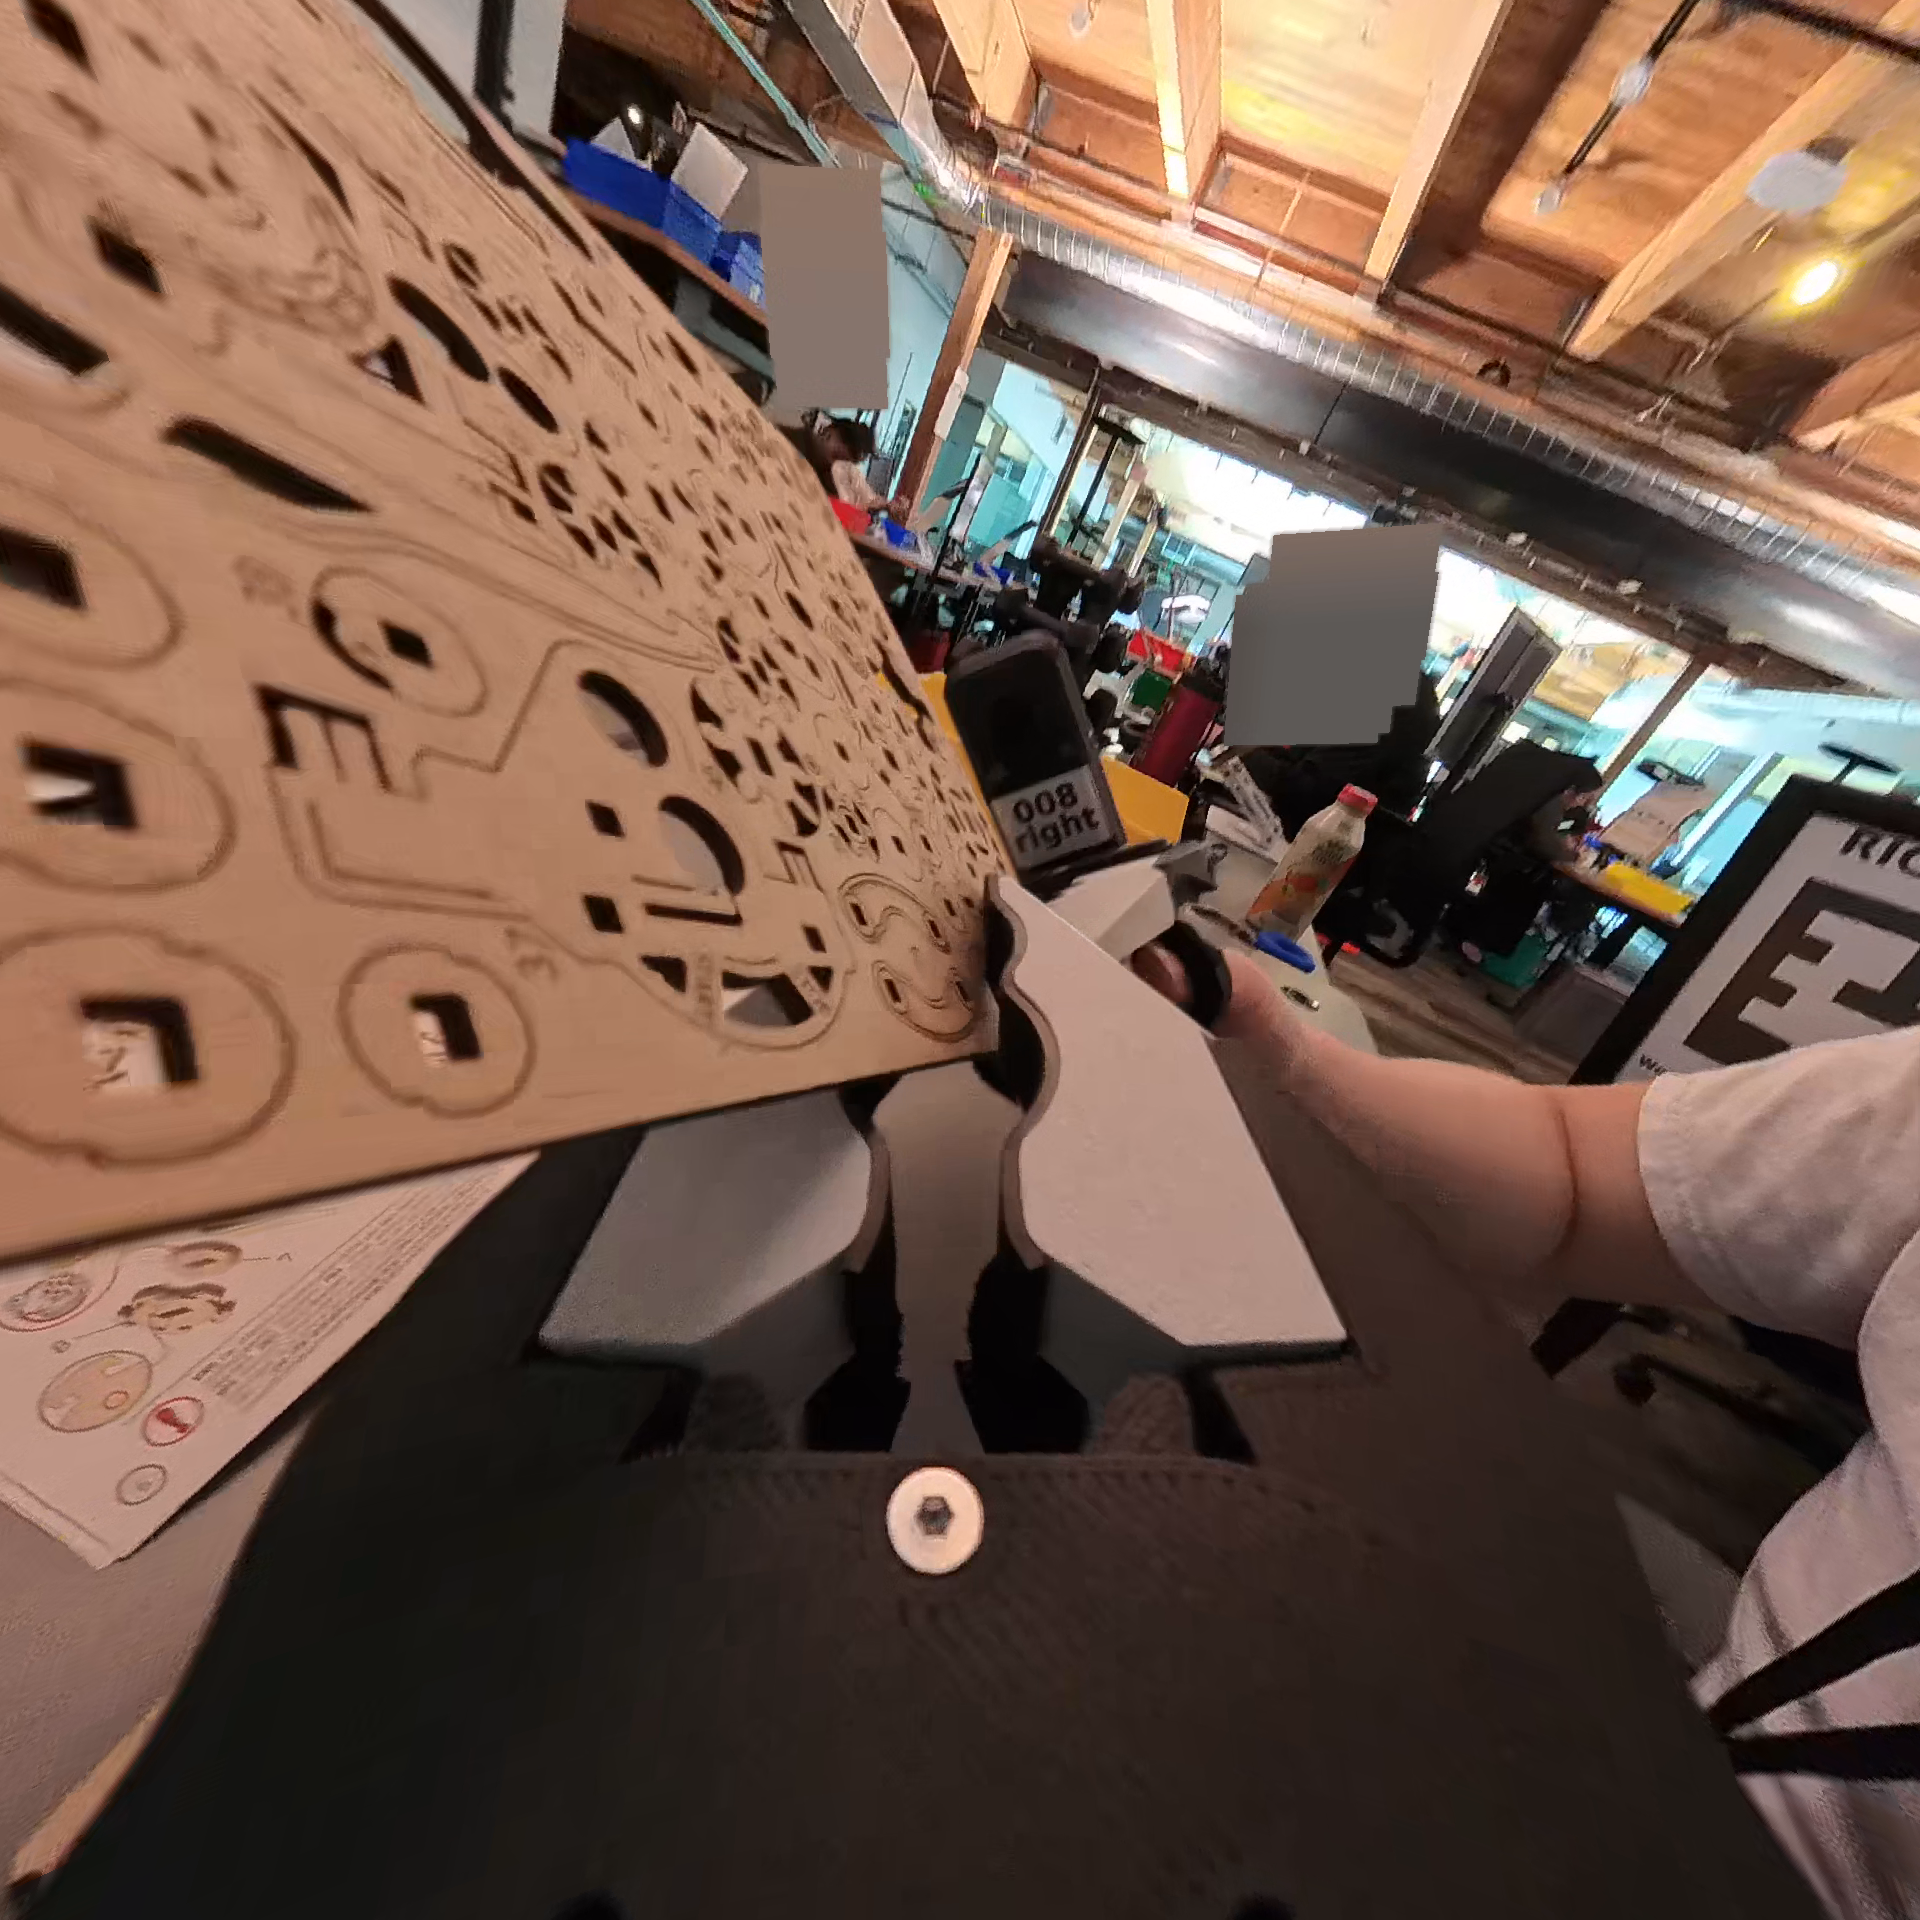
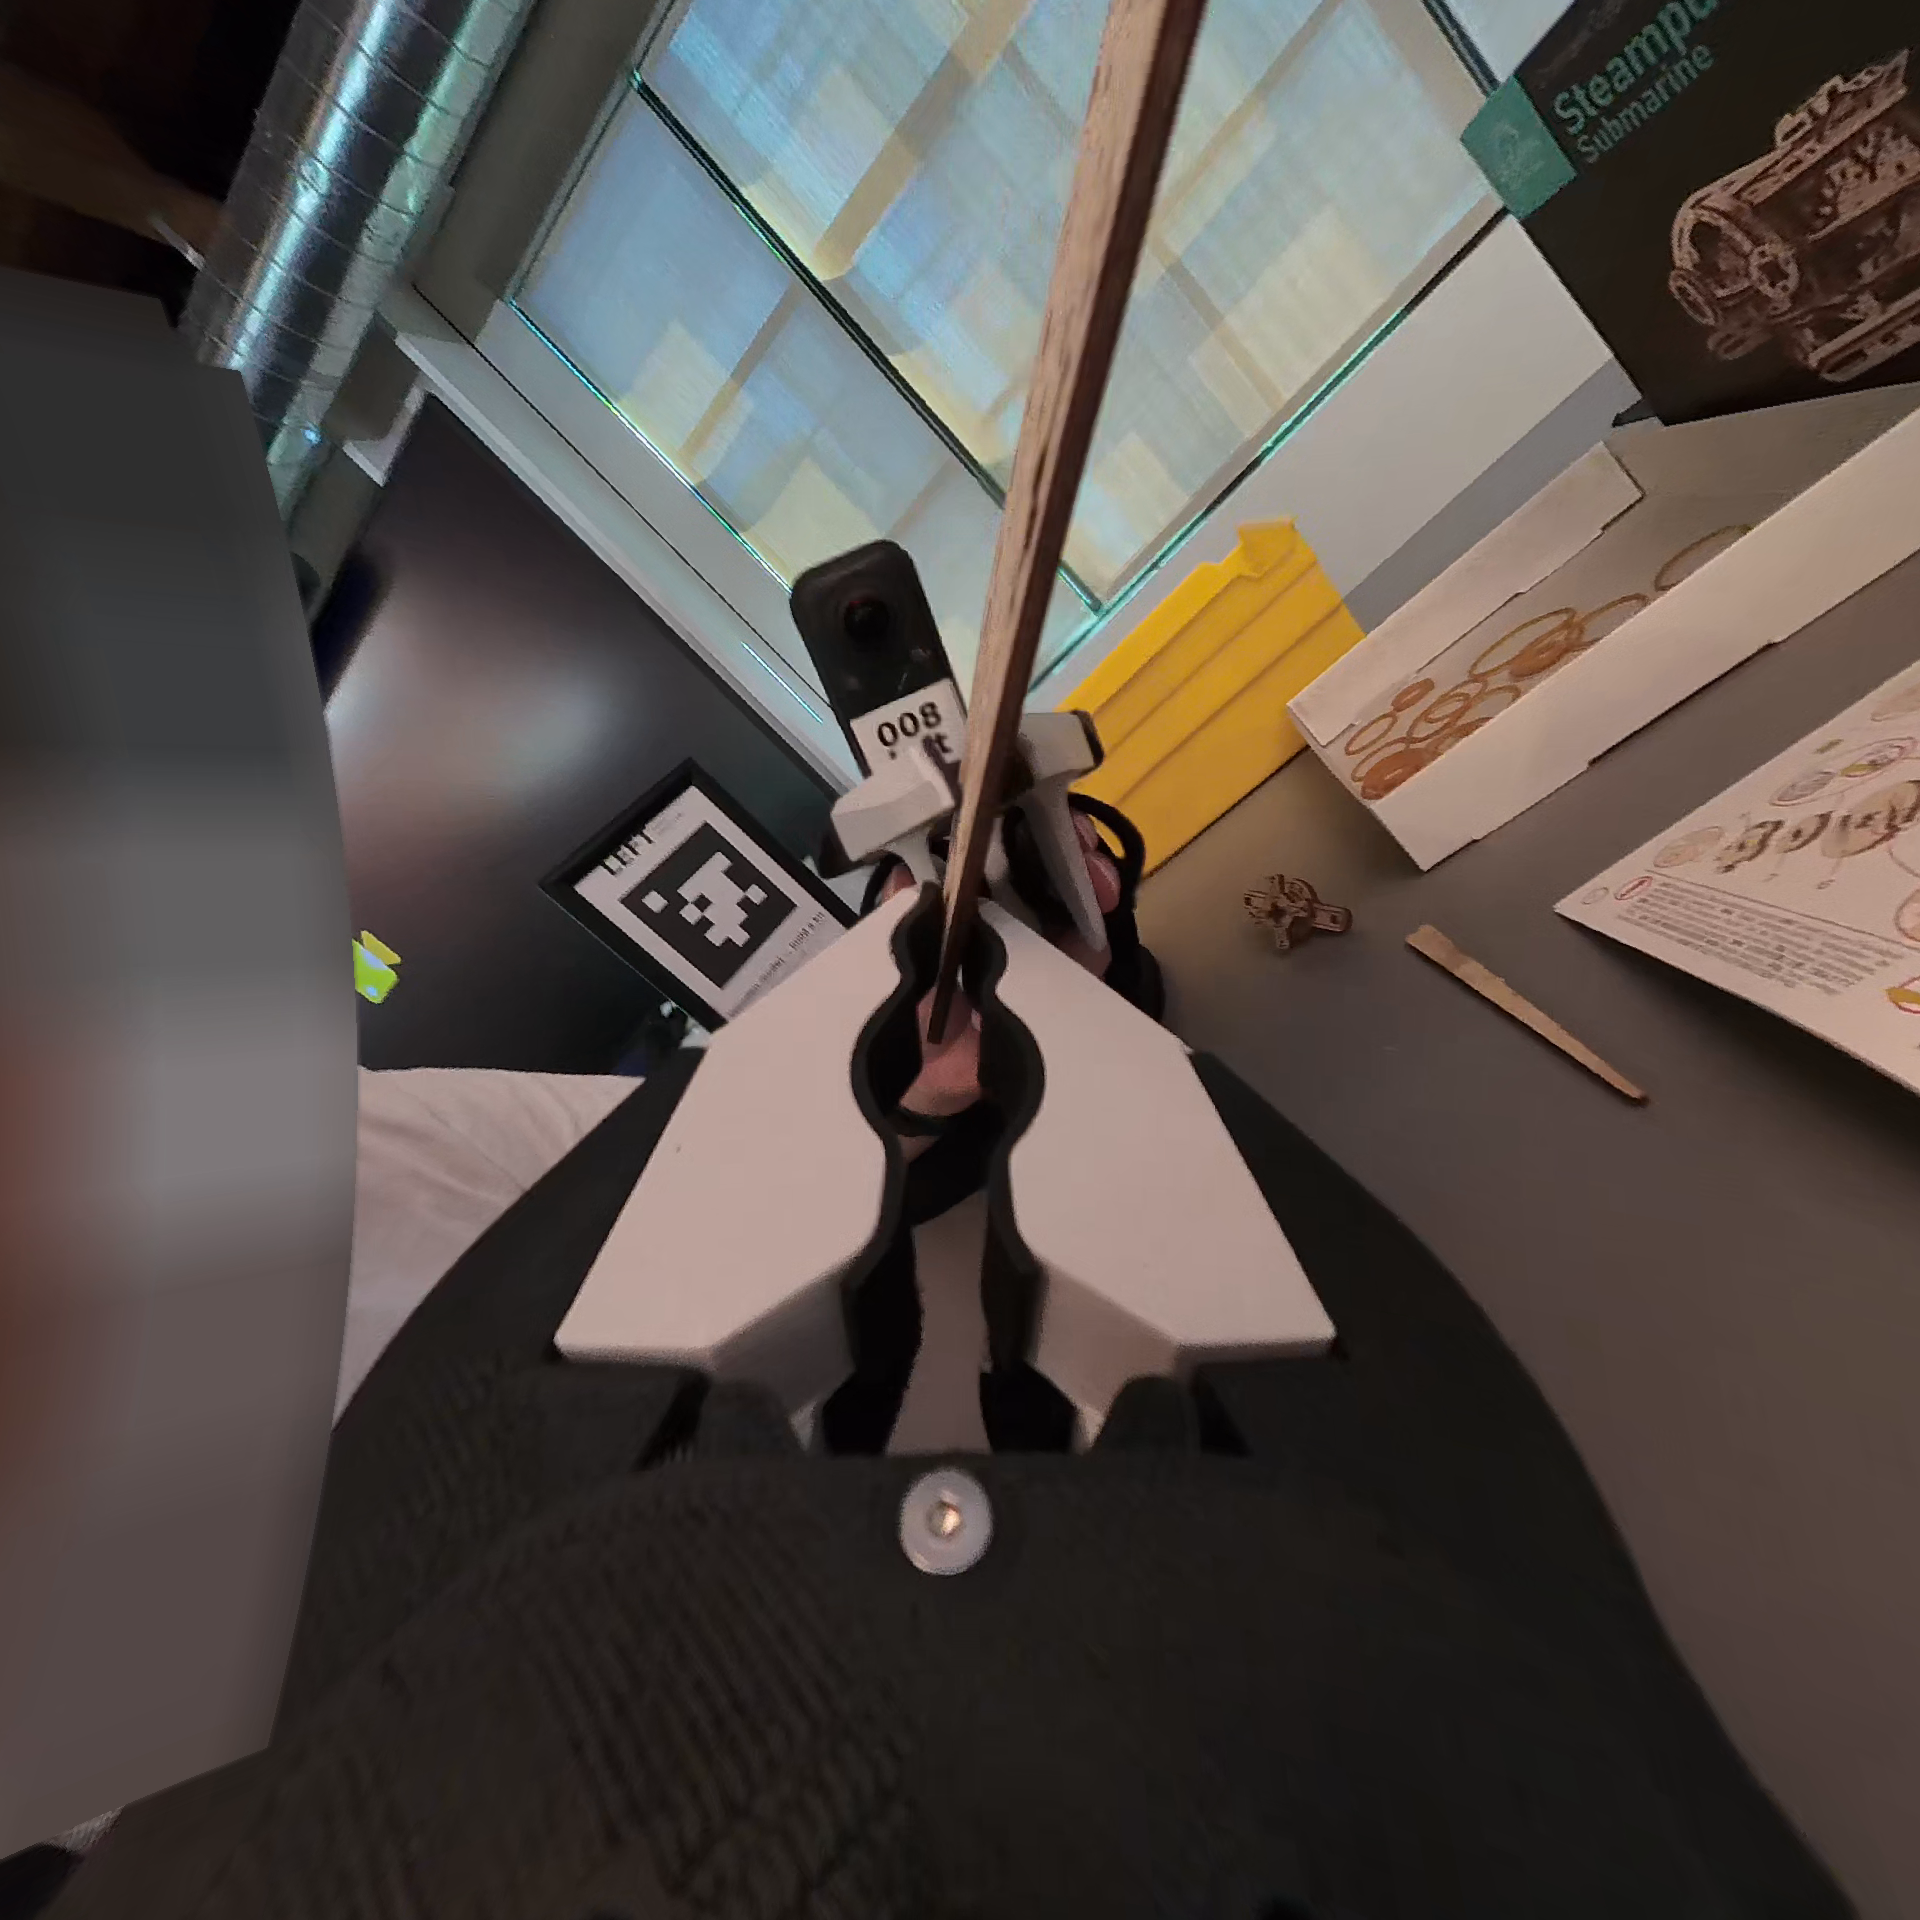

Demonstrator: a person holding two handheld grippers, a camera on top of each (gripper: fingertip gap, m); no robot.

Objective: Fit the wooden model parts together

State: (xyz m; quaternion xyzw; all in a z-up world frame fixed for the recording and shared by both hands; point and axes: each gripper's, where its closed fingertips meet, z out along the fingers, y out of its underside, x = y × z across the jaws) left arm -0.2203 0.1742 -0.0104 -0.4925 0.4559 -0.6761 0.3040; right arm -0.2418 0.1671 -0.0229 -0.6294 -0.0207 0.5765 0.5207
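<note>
Both grippers, left gripper and right gripper, pinch one laser-cut plywood sheet aloft (only a small subassembly built), most fitting remains.

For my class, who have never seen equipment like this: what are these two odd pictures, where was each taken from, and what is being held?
A person holds a two-finger tool in each hand, and each tool carries a forward-looking camera. One picture comes from the left hand-held gripper, the other from the right hand-held gripper. Both are shut on the same thin laser-cut wooden parts sheet, which the right view sees edge-on. On the grey table lie a printed instruction sheet, a small assembled wooden part, a thin wooden stick and a white cardboard tray with wooden rings in it.
</note>
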